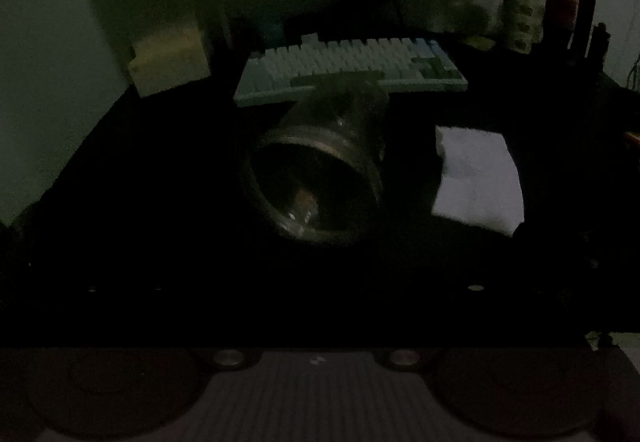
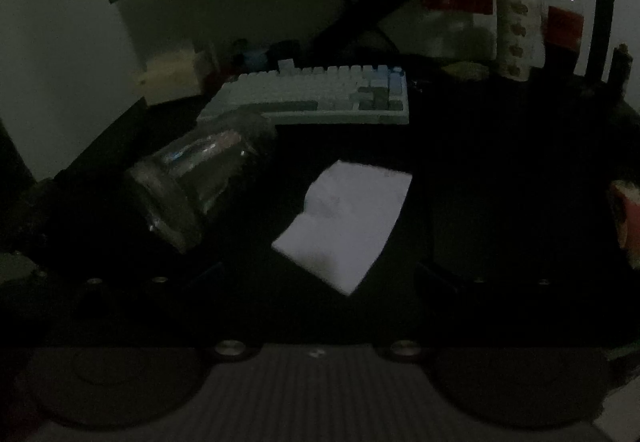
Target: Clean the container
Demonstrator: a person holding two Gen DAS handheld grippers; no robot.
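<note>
Darkness is covering most of both views, so much here is judgement. Glass jar [image 1: 320,170] is tilting over the black desk [image 1: 140,182], its open mouth turned toward the left gripper [image 1: 320,282], just in front of the keyboard [image 1: 352,70]; in the right wrist view the jar [image 2: 192,178] is showing at the left, leaning, with what looks like the left tool's dark body beside it. Whether the left jaws are clasping the jar I cannot tell, as the fingers are melting into the black surface. White tissue [image 2: 344,226] is lying flat on the desk, just ahead of the right gripper [image 2: 320,282], near the jar but apart from it. The right jaws seem to be standing apart with nothing between them, though their tips are barely showing.

Wiping has probably not begun: the tissue is looking untouched. The next move likely calls for the right tool pinching the tissue's near edge and carrying it into the jar's mouth while the jar is being steadied. The jar's contents and any dirt are impossible to make out.
</note>
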